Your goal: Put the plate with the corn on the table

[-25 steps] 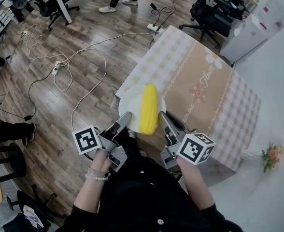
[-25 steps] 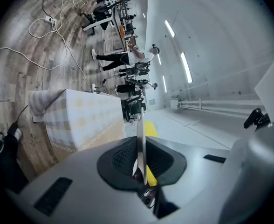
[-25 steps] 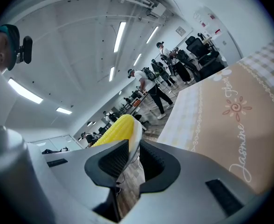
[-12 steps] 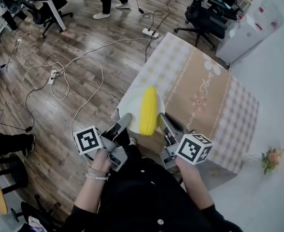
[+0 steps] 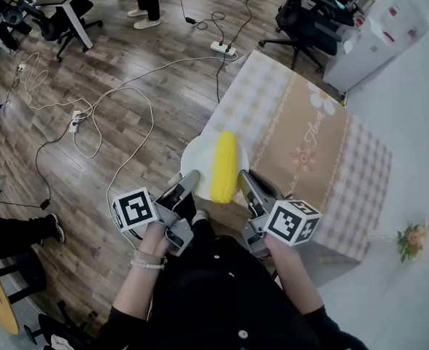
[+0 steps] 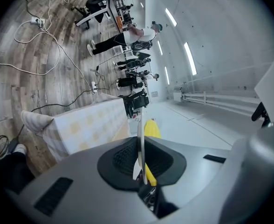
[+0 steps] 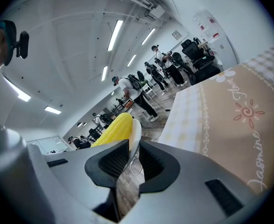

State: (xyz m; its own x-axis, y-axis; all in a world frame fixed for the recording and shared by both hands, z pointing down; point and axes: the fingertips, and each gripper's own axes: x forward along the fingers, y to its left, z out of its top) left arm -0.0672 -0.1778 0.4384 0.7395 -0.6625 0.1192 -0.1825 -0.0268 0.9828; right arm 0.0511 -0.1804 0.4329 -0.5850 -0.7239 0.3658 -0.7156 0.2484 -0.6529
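I hold the round white plate (image 5: 197, 154) by its rim from both sides. My left tool (image 5: 189, 178) is clamped on the rim's left edge, and the jaws of my right tool (image 5: 242, 178) are closing on the right edge, which sits between the pads. The yellow corn cob (image 5: 224, 166) lies lengthwise on the plate. The plate hangs at the near edge of the tabletop with the beige checked cloth (image 5: 313, 141), partly over the wooden floor (image 5: 127, 144).
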